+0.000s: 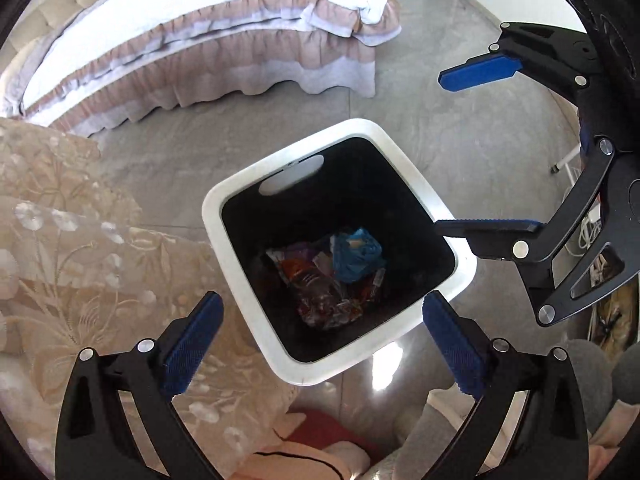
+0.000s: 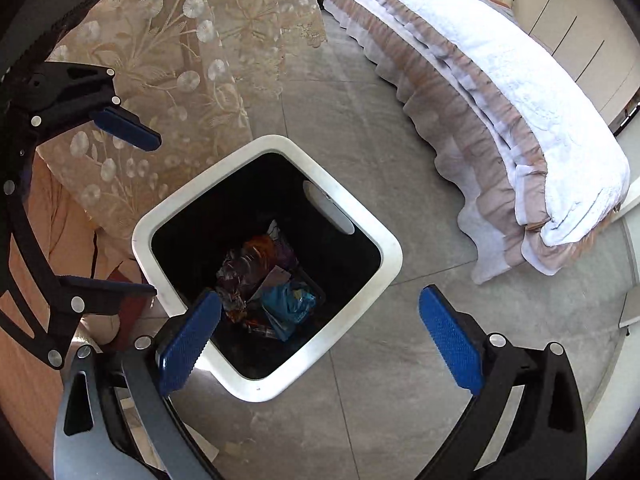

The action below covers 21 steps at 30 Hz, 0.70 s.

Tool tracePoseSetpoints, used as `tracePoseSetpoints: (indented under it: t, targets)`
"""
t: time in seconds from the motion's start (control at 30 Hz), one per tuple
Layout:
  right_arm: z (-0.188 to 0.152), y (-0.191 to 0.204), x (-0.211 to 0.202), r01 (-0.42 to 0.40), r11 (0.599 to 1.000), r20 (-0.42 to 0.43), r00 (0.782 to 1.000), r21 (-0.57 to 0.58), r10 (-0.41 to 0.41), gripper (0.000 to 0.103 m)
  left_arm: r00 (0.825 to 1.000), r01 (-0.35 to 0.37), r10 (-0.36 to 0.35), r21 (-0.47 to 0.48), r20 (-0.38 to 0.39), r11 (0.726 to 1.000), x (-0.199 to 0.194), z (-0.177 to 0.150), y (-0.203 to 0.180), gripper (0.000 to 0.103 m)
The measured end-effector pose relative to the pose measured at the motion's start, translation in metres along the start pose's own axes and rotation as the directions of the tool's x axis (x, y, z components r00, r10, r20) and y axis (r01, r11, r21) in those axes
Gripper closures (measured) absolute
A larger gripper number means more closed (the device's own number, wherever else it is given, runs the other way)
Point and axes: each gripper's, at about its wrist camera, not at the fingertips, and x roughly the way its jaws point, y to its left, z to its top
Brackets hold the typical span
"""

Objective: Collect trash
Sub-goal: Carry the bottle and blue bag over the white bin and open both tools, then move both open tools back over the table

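Left gripper (image 1: 322,346) wide and empty, right gripper (image 2: 320,340) same, both above the bin (image 1: 236,200). Trash (image 1: 332,276) sits at the bottom: wrappers, blue bag, crushed bottle. I judge it light, crinkly, slippery; I'd pinch a fold.

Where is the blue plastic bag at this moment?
The blue plastic bag lies at the bottom of the white trash bin, on the other trash beside a crushed plastic bottle; both views show it from above.
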Motion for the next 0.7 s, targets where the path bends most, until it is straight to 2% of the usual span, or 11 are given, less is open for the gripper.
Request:
tracePoseSetpoints:
  t: [0.5,0.6,0.7]
  targets:
    - [0.027,0.008,-0.052,0.016,1.0,0.119,0.993,-0.022,-0.014,0.004,0.992,-0.044,0.049,-0.046,0.115,0.998,-0.057,-0.003,0.012,0.005]
    - [0.034,0.014,-0.069,0.031,0.999,0.157,0.987,-0.031,-0.026,0.004,0.985,-0.053,0.065,-0.077,0.162,0.996,-0.078,-0.009,0.013,0.005]
    - [0.041,0.021,-0.089,0.047,0.998,0.206,0.978,-0.035,-0.038,0.004,0.968,-0.121,0.144,-0.117,0.208,0.986,-0.104,-0.014,0.014,0.005]
